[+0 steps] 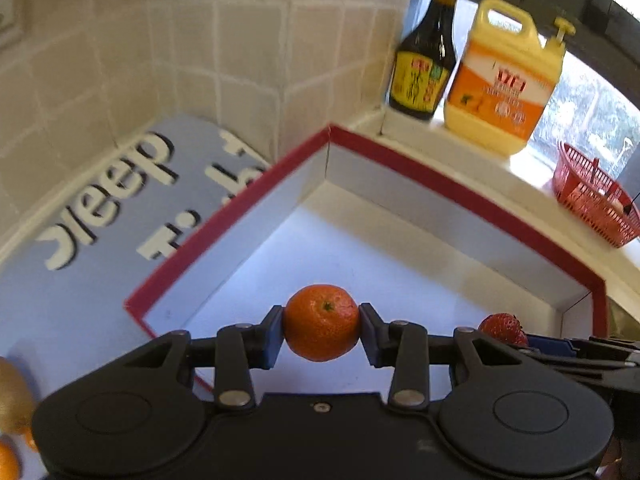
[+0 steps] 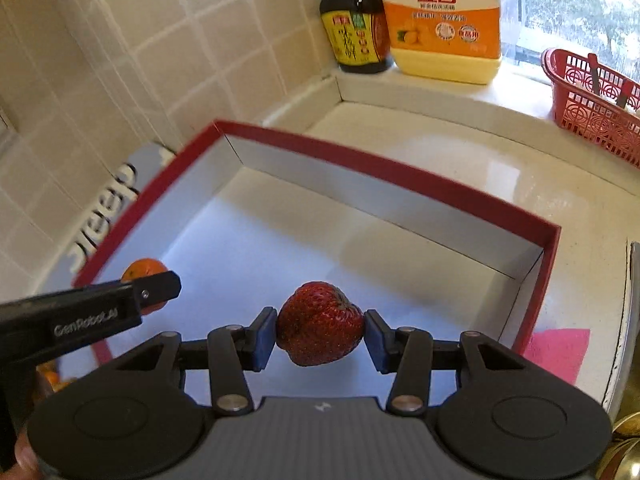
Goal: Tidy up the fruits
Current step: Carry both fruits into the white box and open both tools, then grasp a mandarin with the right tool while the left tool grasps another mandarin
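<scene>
My left gripper (image 1: 322,330) is shut on an orange mandarin (image 1: 322,322) and holds it above the near left part of a red-rimmed white box (image 1: 400,168). My right gripper (image 2: 320,330) is shut on a red strawberry (image 2: 320,322) and holds it above the same box (image 2: 360,164), to the right of the left gripper. The strawberry also shows in the left wrist view (image 1: 503,328). The mandarin (image 2: 145,270) and the left gripper's finger (image 2: 158,286) show at the left of the right wrist view. The box floor looks bare.
A dark sauce bottle (image 1: 426,60) and a yellow-orange detergent jug (image 1: 504,80) stand on the sill behind the box. A red plastic basket (image 1: 596,196) sits at the right. A blue lettered mat (image 1: 100,216) lies left of the box. More fruit (image 1: 12,400) lies at the far left. A pink cloth (image 2: 560,354) lies right of the box.
</scene>
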`<state>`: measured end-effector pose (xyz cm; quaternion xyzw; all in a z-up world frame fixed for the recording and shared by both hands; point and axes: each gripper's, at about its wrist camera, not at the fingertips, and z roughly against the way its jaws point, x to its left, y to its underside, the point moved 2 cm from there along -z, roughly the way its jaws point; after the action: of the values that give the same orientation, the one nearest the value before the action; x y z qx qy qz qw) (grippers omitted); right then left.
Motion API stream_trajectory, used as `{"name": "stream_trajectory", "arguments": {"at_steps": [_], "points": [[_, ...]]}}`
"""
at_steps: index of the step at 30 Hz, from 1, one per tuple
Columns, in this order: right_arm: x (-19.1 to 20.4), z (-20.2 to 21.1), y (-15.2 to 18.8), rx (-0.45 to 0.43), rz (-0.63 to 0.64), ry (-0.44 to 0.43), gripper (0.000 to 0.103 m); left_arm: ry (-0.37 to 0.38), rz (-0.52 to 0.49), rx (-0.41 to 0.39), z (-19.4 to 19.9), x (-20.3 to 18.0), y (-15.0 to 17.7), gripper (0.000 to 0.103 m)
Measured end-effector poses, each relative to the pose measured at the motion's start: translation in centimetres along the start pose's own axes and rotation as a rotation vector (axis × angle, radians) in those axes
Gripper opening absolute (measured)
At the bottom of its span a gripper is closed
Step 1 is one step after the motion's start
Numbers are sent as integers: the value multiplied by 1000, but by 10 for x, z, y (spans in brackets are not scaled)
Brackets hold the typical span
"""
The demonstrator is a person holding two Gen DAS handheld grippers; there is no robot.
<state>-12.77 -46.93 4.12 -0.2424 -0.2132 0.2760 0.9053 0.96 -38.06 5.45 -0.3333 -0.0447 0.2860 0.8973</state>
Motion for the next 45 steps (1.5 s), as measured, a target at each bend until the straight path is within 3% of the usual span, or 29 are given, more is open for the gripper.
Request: {"name": "stream_trajectory", "arguments": {"at_steps": [15, 18, 23, 31, 38, 42, 45], "points": [[6, -10, 3, 31, 50, 5, 51, -10, -41, 31, -16, -13, 8, 51], [2, -4, -2, 36, 27, -16, 51, 5, -39, -7, 1, -13, 6, 61], [5, 35, -18, -54, 30, -19, 52, -18, -22, -131, 63, 4, 2, 71], [47, 111, -31, -199, 101, -108, 56, -183, 103, -345, 199, 63, 26, 72], [123, 147, -39, -240, 239, -257, 59, -428, 260, -497, 321, 124, 68, 72], [172, 151, -31, -223, 330, -337, 62, -538, 315, -536, 364, 147, 97, 78], [207, 144, -17, -185, 383, -378, 62, -592, 357, -517, 373, 165, 121, 78]]}}
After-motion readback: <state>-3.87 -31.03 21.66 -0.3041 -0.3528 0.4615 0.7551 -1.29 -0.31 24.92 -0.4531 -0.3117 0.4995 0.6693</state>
